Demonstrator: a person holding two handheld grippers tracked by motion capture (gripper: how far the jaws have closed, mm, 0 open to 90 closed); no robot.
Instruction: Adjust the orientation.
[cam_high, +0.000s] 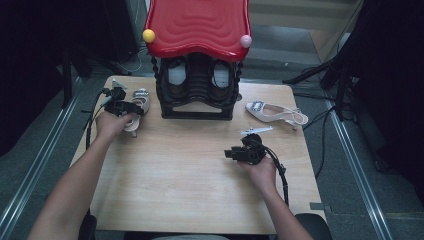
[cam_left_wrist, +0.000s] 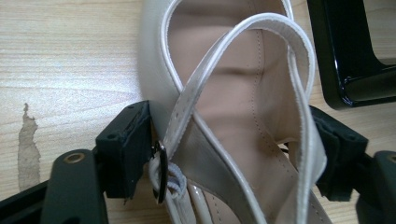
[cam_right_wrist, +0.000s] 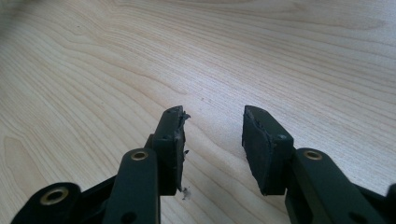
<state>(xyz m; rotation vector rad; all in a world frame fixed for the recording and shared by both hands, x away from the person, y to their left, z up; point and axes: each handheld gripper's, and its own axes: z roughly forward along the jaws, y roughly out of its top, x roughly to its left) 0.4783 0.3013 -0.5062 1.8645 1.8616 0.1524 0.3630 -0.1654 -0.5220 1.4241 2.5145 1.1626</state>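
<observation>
A beige strappy shoe (cam_high: 140, 98) lies at the table's left side, beside a black shoe rack (cam_high: 197, 107) with a red wavy roof. My left gripper (cam_high: 133, 108) has its jaws on either side of that shoe's heel end. In the left gripper view both pads (cam_left_wrist: 128, 147) touch the shoe (cam_left_wrist: 219, 88), one at the buckle and one at the strap. A second pale shoe (cam_high: 275, 113) lies on its side at the right rear. My right gripper (cam_high: 229, 153) hovers over bare wood right of centre, its jaws (cam_right_wrist: 212, 135) parted with nothing between them.
Dark shoes (cam_high: 176, 80) stand inside the rack. The wooden table (cam_high: 175, 180) has bare board across its middle and front. A corner of the black rack (cam_left_wrist: 345, 56) stands close to my left gripper. Cables and stands lie on the floor around the table.
</observation>
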